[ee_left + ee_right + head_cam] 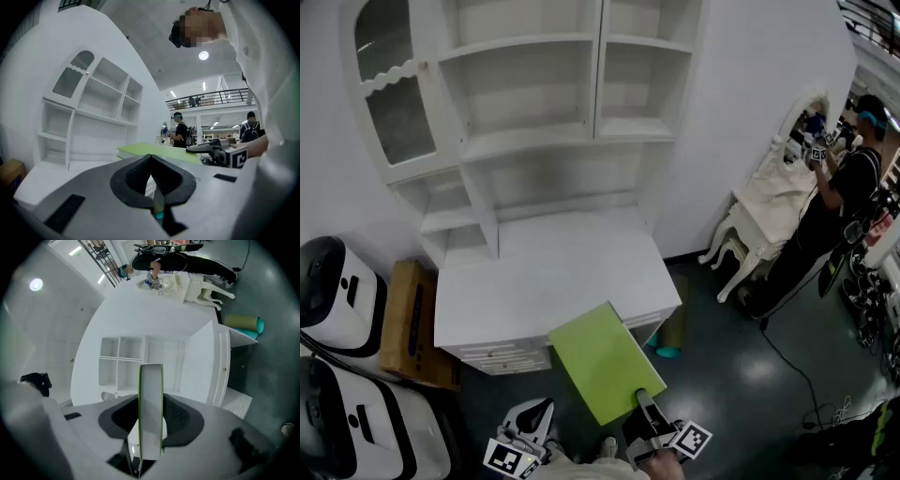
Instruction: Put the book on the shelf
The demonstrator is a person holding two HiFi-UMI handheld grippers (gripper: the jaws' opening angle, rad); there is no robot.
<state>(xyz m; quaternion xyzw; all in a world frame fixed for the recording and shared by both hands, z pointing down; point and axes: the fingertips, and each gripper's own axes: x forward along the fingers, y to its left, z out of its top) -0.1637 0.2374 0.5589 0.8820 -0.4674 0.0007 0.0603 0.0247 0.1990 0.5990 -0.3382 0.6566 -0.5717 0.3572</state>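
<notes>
A lime-green book (605,361) hangs flat over the front right corner of the white desk (553,272), and my right gripper (649,405) is shut on its near edge. In the right gripper view the book's white page edge (151,413) stands upright between the pads of the right gripper (151,399). My left gripper (534,417) hovers low to the left of the book, shut with nothing in it. Its left gripper view shows the closed left gripper (151,164) with the book (159,151) beyond it. The white shelf unit (534,141) stands empty at the back of the desk.
Two white cases (333,291) and a cardboard box (412,323) sit left of the desk. A green roll (670,328) leans at the desk's right side. A person (834,206) stands at the far right beside white furniture (769,206), with a cable on the floor.
</notes>
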